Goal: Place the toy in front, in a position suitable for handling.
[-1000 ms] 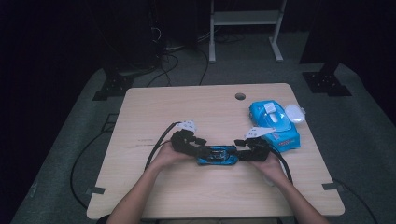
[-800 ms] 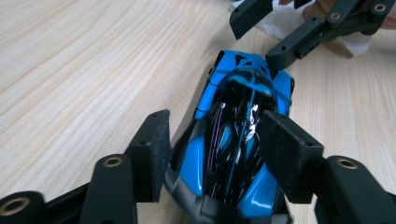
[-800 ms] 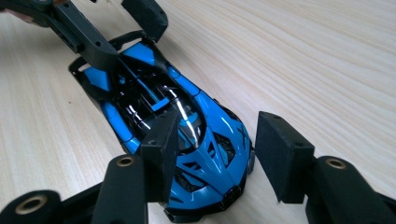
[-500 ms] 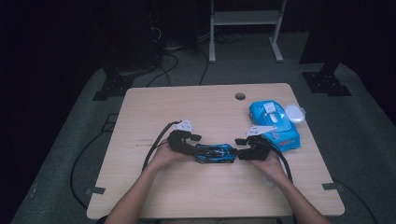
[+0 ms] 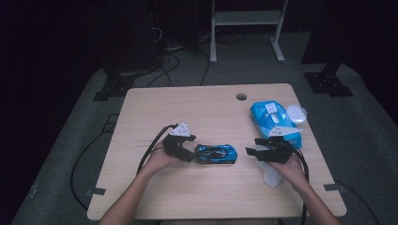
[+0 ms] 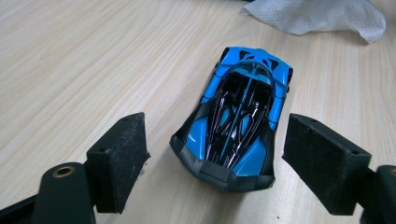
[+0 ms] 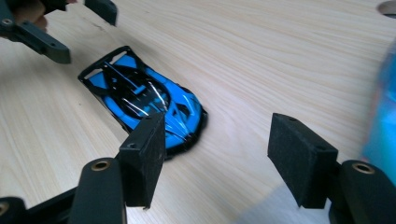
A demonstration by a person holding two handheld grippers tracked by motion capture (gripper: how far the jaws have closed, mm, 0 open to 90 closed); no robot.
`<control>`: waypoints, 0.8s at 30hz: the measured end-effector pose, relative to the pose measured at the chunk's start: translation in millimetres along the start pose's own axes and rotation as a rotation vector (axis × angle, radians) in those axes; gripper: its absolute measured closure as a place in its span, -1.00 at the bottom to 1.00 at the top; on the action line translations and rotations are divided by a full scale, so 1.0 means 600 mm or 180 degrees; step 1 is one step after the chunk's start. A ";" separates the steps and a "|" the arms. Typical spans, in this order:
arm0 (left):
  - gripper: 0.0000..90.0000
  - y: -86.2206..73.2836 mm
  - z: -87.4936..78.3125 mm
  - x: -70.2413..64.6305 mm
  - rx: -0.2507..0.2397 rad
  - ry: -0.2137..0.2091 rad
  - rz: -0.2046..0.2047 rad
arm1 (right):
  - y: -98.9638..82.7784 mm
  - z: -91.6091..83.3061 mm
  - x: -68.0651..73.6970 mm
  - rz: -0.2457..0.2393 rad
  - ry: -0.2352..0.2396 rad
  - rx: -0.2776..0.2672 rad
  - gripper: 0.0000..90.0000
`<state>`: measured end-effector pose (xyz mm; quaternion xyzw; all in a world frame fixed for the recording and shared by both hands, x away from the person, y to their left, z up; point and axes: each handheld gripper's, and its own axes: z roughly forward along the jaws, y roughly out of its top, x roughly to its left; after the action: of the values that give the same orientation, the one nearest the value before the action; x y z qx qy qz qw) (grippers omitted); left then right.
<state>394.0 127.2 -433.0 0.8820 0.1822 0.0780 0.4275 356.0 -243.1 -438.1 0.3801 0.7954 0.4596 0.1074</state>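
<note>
The blue toy car [image 5: 216,153] lies crosswise, unheld. Nearer it, the left gripper [image 5: 187,153] has been opening at one end. The right gripper [image 5: 249,152], likewise spread, is set beyond the other.

Toy car [image 6: 238,116] glossy blue-black plastic. Counter [image 5: 187,108] pale wood grain, smooth matt. Left hand-held gripper [image 6: 215,158] pads [image 6: 123,158] matt black, foam-like, rough. Tissue [image 6: 322,14] white embossed paper. Pack [image 5: 274,124] shiny blue plastic.

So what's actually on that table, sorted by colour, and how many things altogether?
Blue: 2, the toy car and the wipes pack.
White: 2, the crumpled tissue and the round lid by the pack.
Black: 2, the left gripper and right gripper, both open.
Total: 6
</note>
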 end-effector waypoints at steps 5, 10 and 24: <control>-0.56 -0.006 -0.008 -0.002 -0.0017 0.0027 -0.0010 | -0.004 -0.013 -0.010 0.0042 -0.0039 -0.0020 -0.22; -0.58 -0.014 -0.012 -0.003 0.0025 0.0044 -0.0018 | -0.006 -0.023 -0.014 0.0042 -0.0061 -0.0008 -0.24; -0.59 -0.029 -0.026 -0.006 -0.0047 0.0081 -0.0098 | -0.018 -0.045 -0.023 0.0067 -0.0095 -0.0027 -0.26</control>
<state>381.6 146.6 -436.8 0.8749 0.2006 0.0839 0.4328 345.6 -273.6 -434.4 0.3948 0.7878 0.4583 0.1161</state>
